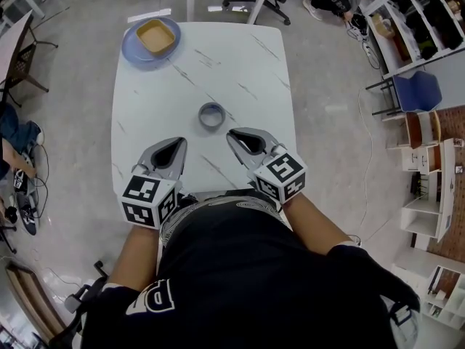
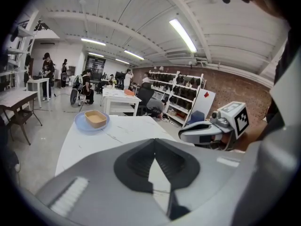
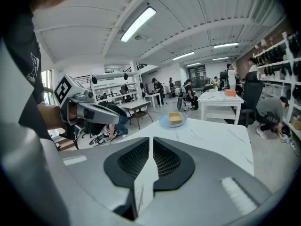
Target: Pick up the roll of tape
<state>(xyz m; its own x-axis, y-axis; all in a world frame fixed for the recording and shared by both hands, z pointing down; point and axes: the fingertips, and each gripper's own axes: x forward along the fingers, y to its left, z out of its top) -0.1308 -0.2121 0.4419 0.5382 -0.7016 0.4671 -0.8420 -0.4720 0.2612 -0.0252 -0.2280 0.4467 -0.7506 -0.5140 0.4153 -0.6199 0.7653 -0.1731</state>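
Grey ring-shaped roll of tape [image 1: 212, 115] lies on veined white table [image 1: 225, 57].

Left gripper [image 2: 153, 140] jaws together, white table [image 2: 127, 128], blue plate [image 2: 81, 122] with bowl [image 2: 95, 118], right gripper [image 2: 182, 134] nearby

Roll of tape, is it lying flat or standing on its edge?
Lying flat. In the head view the roll of tape shows its whole ring and open centre from above, resting on the white table.

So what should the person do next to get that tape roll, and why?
Probably open the right gripper: its jaws are together and empty, and the roll of tape lies flat on the table just ahead of its tips, untouched.
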